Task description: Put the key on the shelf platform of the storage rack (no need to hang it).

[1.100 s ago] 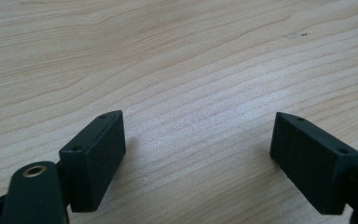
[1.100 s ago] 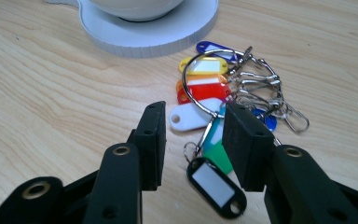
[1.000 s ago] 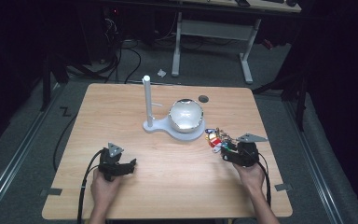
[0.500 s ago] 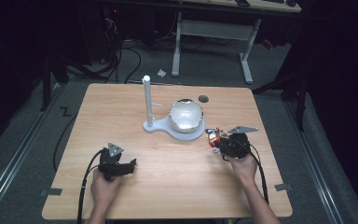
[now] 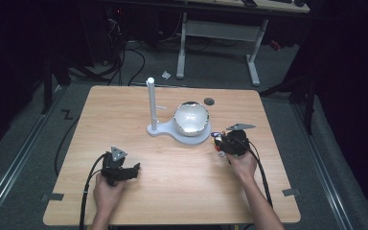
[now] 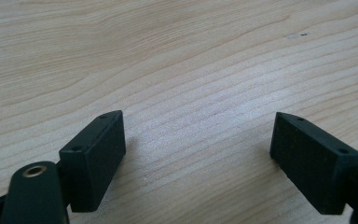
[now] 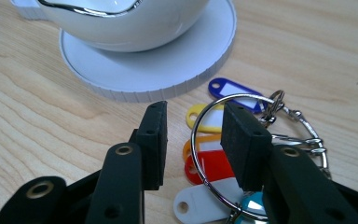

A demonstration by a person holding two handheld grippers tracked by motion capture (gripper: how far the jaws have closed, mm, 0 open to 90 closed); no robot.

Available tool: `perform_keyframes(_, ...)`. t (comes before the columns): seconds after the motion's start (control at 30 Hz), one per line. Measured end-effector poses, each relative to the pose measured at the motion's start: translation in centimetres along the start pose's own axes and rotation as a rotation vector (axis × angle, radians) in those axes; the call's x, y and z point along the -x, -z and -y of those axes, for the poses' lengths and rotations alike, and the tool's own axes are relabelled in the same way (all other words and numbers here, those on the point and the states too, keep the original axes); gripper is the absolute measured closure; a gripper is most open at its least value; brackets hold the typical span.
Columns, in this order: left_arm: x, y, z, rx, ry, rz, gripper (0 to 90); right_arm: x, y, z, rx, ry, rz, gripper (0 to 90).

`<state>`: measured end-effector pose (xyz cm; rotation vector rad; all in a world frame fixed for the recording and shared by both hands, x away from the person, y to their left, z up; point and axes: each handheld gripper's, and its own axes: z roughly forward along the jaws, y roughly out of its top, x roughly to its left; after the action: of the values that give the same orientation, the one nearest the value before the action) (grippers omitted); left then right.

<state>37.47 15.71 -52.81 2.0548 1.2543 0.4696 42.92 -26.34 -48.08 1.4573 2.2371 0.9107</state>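
**Right tongs closing in on the key ring beside the white stand**

The right tongs [image 7: 191,140] are lowered over a bunch of coloured key tags [image 7: 209,154] lying flat on the table [image 5: 172,191], just beside the round base of the white stand [image 7: 168,70]. Their jaws stand narrowed, but a gap remains. The large metal ring [image 7: 205,116] arcs through that gap, with one jaw seemingly inside the loop and the other outside. Whether either pad already touches the wire cannot be told. This straddling looks chosen so that a small squeeze would pinch the thin ring rather than the loose tags.

The tags fan out from the ring toward the stand and the camera, and a short chain [image 7: 298,130] trails off to the side. In the high view the bunch lies between the right tongs [image 5: 226,143] and the bowl [image 5: 190,118] on the stand, whose post [image 5: 151,103] rises at its far left.

The left tongs [image 6: 198,149] rest low over bare wood with jaws wide apart and nothing between them, apparently parked near the front edge.
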Motion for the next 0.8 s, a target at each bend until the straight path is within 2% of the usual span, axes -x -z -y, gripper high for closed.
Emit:
perform_keyframes(0.23, 0.0, 0.0, 0.0, 0.000, 0.000, 0.000, 18.6, 0.0, -1.3, -0.7, -0.023, -0.010, 0.002, 61.7)
perform_keyframes(0.33, 0.0, 0.0, 0.0, 0.000, 0.000, 0.001, 18.5, 0.3, -1.8, -0.5, -0.028, -0.026, 0.008, 62.1)
perform_keyframes(0.4, 0.0, 0.0, 0.0, 0.001, 0.000, 0.000, 18.5, 0.4, -2.1, -0.3, -0.051, -0.037, 0.007, 62.1)
perform_keyframes(0.67, 0.0, 0.0, 0.0, 0.000, -0.001, 0.000, 18.5, 0.1, -2.9, -0.1, -0.058, -0.011, 0.018, 65.3)
perform_keyframes(0.8, 0.0, 0.0, 0.0, 0.000, 0.000, 0.001, 18.5, -0.1, -3.4, 0.1, -0.070, -0.012, 0.031, 70.4)
